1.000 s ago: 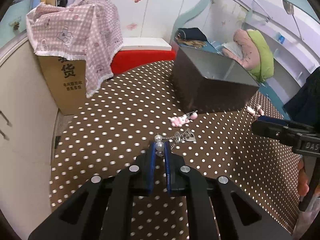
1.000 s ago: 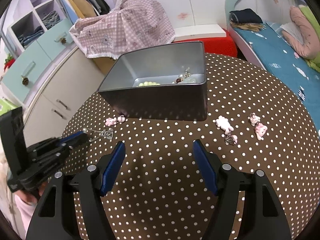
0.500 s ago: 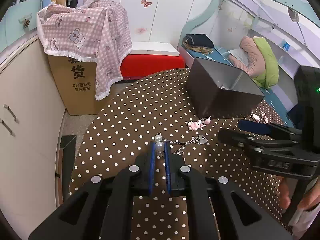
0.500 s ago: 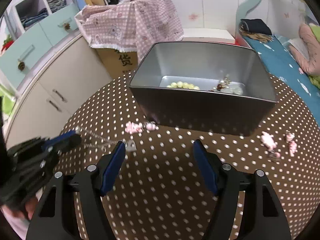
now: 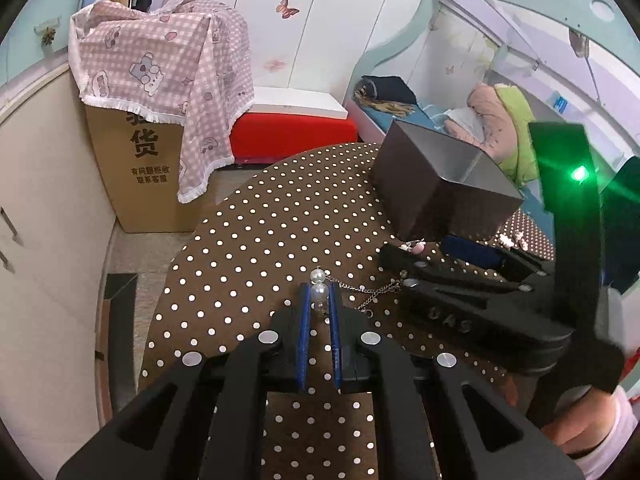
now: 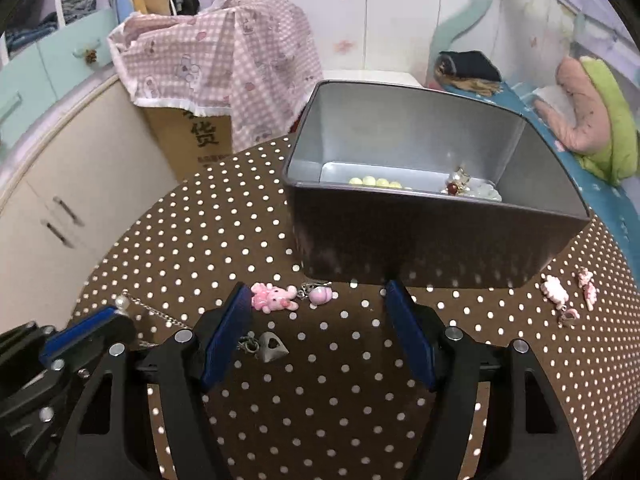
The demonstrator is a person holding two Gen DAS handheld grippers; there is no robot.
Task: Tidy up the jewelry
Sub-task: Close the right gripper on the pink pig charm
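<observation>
My left gripper (image 5: 319, 300) is shut on the pearl end of a chain bracelet (image 5: 319, 292). Its silver chain (image 5: 374, 290) trails right across the dotted table. In the right wrist view the chain (image 6: 156, 310) ends in a grey heart charm (image 6: 272, 346). My right gripper (image 6: 318, 312) is open and empty, low over the table, with the charm between its fingers. A pink bear charm (image 6: 274, 298) and a pink bead (image 6: 320, 295) lie just ahead of it. The grey metal box (image 6: 432, 236) beyond holds yellow beads (image 6: 374, 182) and other jewelry.
More pink charms (image 6: 554, 290) lie on the table right of the box. The round table (image 5: 260, 240) ends at left, by a cardboard box (image 5: 136, 168) under a pink checked cloth. A bed is behind the box at right.
My right gripper moved left and down toward the left gripper, coming over the heart charm. The left gripper still holds the pearl end and shifted back a little.
</observation>
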